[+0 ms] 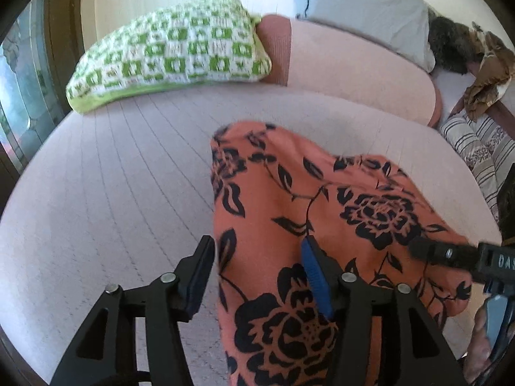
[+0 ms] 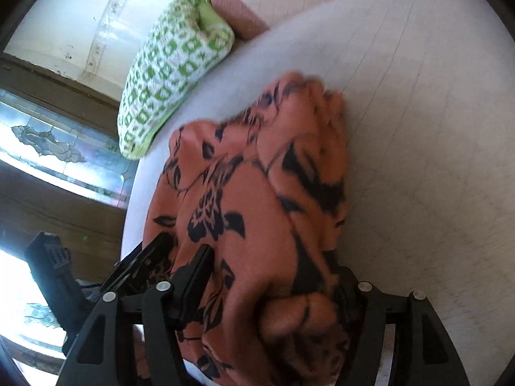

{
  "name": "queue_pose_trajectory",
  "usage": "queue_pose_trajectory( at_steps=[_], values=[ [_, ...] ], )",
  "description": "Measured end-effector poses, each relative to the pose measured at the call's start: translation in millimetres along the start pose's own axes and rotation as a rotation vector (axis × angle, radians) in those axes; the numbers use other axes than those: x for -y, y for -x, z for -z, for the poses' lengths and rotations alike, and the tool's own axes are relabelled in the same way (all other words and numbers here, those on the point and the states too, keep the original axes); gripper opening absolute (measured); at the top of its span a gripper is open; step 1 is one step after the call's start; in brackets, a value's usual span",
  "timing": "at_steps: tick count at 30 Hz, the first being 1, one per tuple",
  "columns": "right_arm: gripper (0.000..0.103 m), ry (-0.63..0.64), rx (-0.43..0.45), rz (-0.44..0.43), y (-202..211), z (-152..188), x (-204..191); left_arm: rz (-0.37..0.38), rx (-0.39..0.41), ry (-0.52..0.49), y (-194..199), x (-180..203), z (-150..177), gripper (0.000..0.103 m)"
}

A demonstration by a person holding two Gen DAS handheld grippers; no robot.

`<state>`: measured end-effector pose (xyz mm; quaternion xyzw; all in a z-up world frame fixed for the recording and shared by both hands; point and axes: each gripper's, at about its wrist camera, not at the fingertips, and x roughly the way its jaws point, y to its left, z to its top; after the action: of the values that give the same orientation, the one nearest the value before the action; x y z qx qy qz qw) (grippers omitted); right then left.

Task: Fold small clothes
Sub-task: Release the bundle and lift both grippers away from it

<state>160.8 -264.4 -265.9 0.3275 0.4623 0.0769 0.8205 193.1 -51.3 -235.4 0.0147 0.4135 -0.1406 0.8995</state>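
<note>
Floral garment (image 1: 309,218) near mattress edge (image 2: 135,193)

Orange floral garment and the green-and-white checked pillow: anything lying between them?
Nothing: only bare pale quilted bedcover separates the orange floral garment from the green-and-white checked pillow, clearest in the left wrist view.

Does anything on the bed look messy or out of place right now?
Yes: the orange floral garment lies bunched in uneven, wrinkled folds rather than flat on the pale quilted bed cover. The green checked pillow looks normal.
</note>
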Motion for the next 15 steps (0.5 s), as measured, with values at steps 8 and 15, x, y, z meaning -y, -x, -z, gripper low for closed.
queue_pose_trajectory(
  at_steps=[8, 15],
  values=[
    [0.053, 0.203, 0.359, 0.02, 74.4, 11.8, -17.5, -0.112, 0.029, -0.1, 2.5, 1.7, 6.0, 0.066],
    [0.038, 0.265, 0.119, 0.034, 32.8, 33.1, -14.9, -0.199, 0.032, -0.146, 4.3, 5.4, 17.7, 0.07]
  ],
)
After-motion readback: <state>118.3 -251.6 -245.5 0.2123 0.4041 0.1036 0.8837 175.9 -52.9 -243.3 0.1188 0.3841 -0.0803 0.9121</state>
